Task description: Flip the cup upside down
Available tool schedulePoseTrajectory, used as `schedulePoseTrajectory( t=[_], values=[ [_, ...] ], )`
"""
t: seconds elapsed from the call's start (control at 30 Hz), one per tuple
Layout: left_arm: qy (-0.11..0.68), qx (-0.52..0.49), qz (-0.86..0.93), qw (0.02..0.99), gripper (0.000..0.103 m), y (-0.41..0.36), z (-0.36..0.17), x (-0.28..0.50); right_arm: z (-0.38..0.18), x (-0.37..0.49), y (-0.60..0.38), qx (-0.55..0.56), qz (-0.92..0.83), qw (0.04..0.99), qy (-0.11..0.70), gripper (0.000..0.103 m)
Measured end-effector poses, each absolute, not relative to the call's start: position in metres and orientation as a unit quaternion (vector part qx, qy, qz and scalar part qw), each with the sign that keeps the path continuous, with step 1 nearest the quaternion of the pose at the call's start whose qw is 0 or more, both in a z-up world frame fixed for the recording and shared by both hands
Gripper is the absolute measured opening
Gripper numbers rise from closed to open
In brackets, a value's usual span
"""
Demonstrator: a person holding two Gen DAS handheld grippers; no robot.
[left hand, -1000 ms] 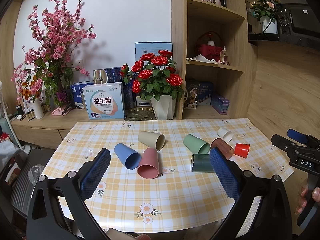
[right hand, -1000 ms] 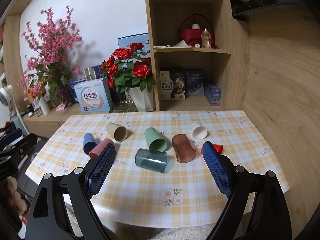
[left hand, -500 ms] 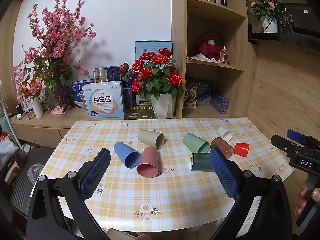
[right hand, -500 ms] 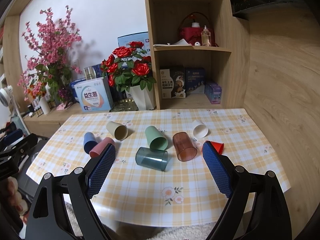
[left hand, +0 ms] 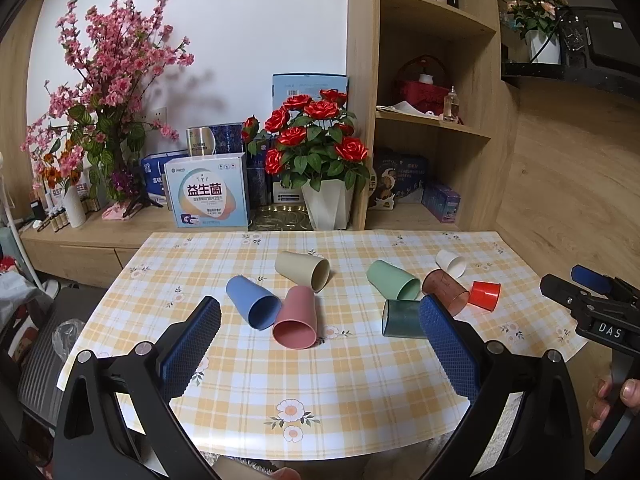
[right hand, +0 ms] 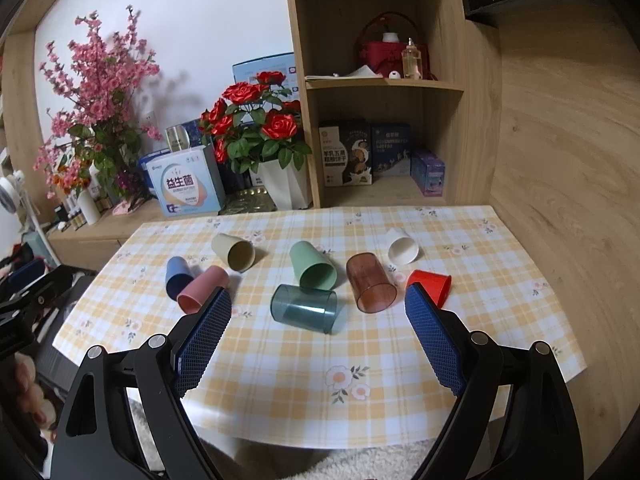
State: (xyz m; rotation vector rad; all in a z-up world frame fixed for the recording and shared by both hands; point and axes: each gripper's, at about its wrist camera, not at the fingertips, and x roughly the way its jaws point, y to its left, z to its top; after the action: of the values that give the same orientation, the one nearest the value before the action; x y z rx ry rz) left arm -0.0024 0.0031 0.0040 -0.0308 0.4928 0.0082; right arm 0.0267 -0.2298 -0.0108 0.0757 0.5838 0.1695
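Both grippers wide, holding nothing, above the desk's near edge.
We see eight cups on their sides on the desk (left hand: 360,392), left to right: blue cup (left hand: 253,305), pink cup (left hand: 297,317), beige cup (left hand: 303,271), green cup (left hand: 393,280), teal cup (left hand: 401,319), brown cup (left hand: 445,287), white cup (left hand: 451,263), red cup (left hand: 485,295). Left gripper (left hand: 320,340) and right gripper (right hand: 318,334) touch none.

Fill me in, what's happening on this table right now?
A person holds a two-finger gripper in each hand above the near edge of a checked table. Both the left gripper and the right gripper are open and empty. Eight cups lie on their sides, among them a blue cup, a pink cup, a teal clear cup and a brown clear cup. None is flipped yet.
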Motion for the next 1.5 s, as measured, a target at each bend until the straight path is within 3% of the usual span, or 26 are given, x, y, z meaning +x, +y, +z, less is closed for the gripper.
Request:
schedulePoseTrajectory(
  t=[0.33,0.73,0.77,0.87,1.2,1.5],
  values=[
    [0.293,-0.063,0.003,0.954,0.097,0.031,-0.027,0.020,-0.029,0.053,-0.233,0.049,0.085,0.947,0.307,0.087],
    [0.405,-0.158,0.040,0.900,0.096,0.093,-0.092,0.083,-0.084,0.112,-0.249,0.083,0.088,0.928,0.353,0.089],
    [0.411,-0.169,0.037,0.895,0.093,0.096,-0.095,0.090,-0.087,0.115,-0.250,0.084,0.087,0.927,0.356,0.089],
    [0.437,-0.216,0.017,0.873,0.083,0.100,-0.101,0.122,-0.100,0.127,-0.255,0.087,0.086,0.921,0.369,0.089],
    [0.518,-0.341,0.014,0.784,0.084,0.097,-0.140,0.315,-0.127,0.164,-0.269,0.087,0.077,0.907,0.404,0.089],
    [0.563,-0.370,0.074,0.735,0.084,0.104,-0.197,0.390,-0.136,0.188,-0.291,0.099,0.054,0.903,0.414,0.089]
  ],
)
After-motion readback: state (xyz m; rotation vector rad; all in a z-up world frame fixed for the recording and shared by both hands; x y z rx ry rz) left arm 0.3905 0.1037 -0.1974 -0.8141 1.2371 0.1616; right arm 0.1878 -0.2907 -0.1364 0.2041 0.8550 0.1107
